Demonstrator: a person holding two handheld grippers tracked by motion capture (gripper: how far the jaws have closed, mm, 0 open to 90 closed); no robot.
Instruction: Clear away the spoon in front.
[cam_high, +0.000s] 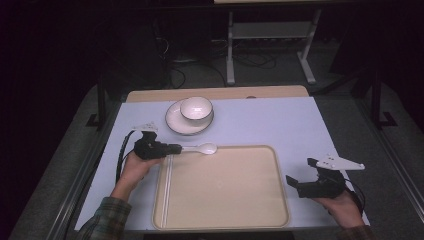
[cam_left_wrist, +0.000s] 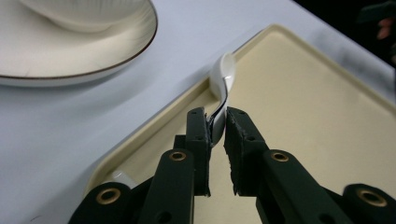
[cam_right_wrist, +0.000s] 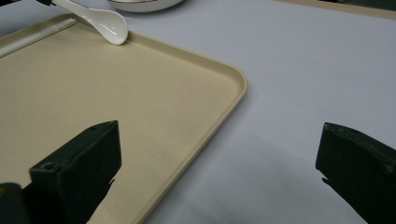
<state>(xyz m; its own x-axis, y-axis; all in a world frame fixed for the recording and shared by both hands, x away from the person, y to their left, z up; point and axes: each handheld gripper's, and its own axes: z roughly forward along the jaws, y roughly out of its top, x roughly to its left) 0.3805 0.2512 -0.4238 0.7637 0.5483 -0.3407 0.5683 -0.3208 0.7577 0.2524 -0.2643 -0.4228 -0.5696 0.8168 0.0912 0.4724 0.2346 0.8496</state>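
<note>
A white ceramic spoon (cam_high: 202, 148) lies with its bowl on the far left rim of the beige tray (cam_high: 225, 190). Its handle runs back between the jaws of my left gripper (cam_high: 176, 148). In the left gripper view the handle (cam_left_wrist: 219, 109) leans on one pad of the left gripper (cam_left_wrist: 215, 114), with a thin gap to the other, so the pads do not press it. My right gripper (cam_high: 300, 172) stands wide open over the blue table to the right of the tray, nothing between its jaws (cam_right_wrist: 219, 140). The spoon's bowl (cam_right_wrist: 105, 22) shows far off in the right gripper view.
A white bowl (cam_high: 196, 110) sits on a white plate (cam_high: 175, 124) behind the tray's far left corner. Pale chopsticks (cam_high: 167, 185) lie along the tray's left side. The blue table mat (cam_high: 280, 125) ends at a wooden strip at the back.
</note>
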